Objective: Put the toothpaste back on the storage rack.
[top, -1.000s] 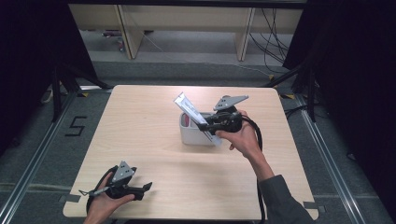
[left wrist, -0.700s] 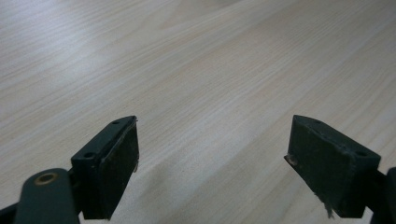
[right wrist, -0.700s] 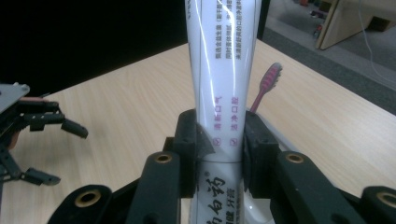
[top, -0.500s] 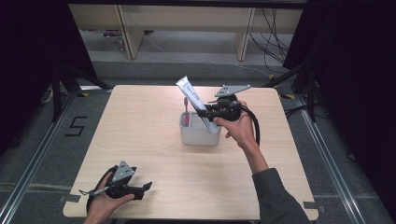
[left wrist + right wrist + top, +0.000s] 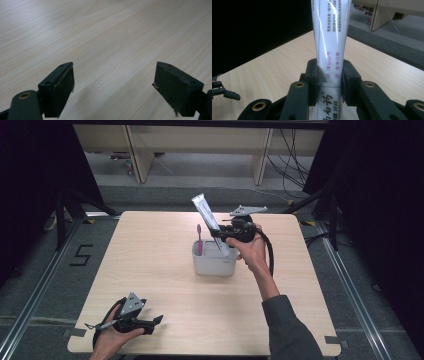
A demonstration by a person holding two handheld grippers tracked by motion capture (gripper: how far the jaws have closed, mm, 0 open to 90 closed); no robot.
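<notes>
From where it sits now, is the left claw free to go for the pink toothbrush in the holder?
Probably yes. The left claw is open with bare table between it and the holder. The pink toothbrush stands at the holder's left side, apart from the toothpaste tube in the right claw.

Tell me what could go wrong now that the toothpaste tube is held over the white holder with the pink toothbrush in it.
The right gripper clamps the toothpaste tube near its lower end, so the long tilted upper part could swing or slip. Going down, the tube might knock the pink toothbrush standing in the white holder. The holder looks light and nothing steadies it; the left gripper rests open far away, so a push might tip it.
</notes>
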